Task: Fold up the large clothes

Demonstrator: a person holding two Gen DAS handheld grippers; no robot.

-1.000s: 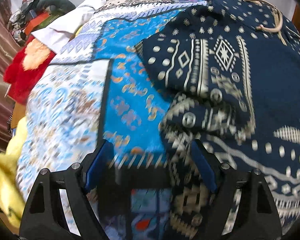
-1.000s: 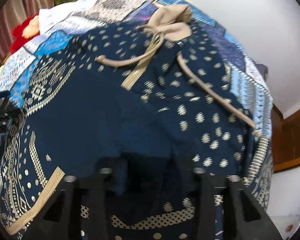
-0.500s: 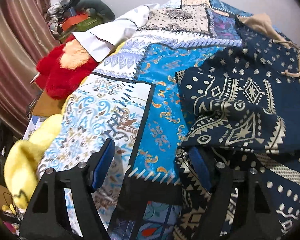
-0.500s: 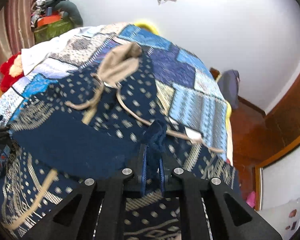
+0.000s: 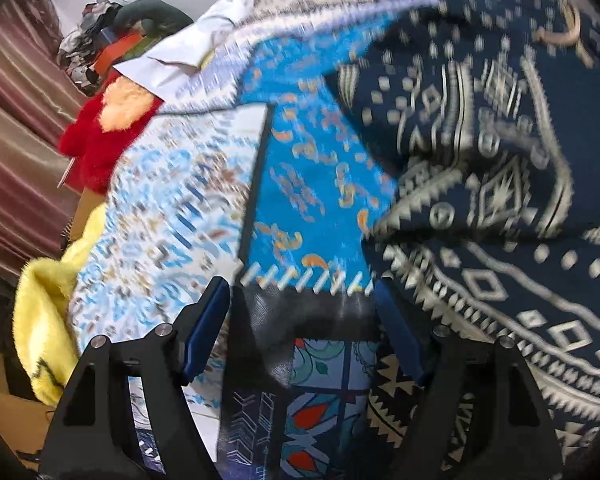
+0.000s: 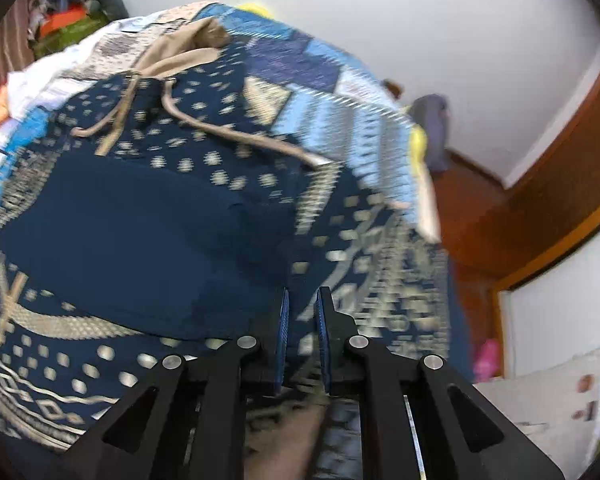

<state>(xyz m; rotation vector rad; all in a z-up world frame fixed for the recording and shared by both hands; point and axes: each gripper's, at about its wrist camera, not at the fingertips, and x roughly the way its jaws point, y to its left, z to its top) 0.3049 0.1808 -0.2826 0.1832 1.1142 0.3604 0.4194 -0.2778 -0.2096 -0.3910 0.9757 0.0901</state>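
A navy hooded garment [image 5: 500, 160] with cream geometric print lies spread on a patchwork bedspread [image 5: 300, 160]. My left gripper [image 5: 300, 292] hovers open over the bedspread at the garment's left edge; its right pad is close to the patterned hem and nothing is between the pads. In the right wrist view the garment [image 6: 140, 240] fills the bed, with its tan hood [image 6: 180, 48] and drawstrings [image 6: 236, 136] at the far end. My right gripper [image 6: 302, 294] is shut to a narrow slit low over the right side, with navy cloth pinched between its pads.
A red plush toy [image 5: 100, 132], a yellow blanket [image 5: 44, 312], a white cloth [image 5: 172, 64] and a pile of things [image 5: 120, 32] crowd the bed's left side by a striped curtain [image 5: 12, 160]. Right of the bed are wooden floor [image 6: 480, 208] and a grey bag [image 6: 432, 128].
My right gripper closed on a fold of the garment, then swung across with it; the fold no longer stands above the pads. My left gripper shifted along the garment's left edge, still open.
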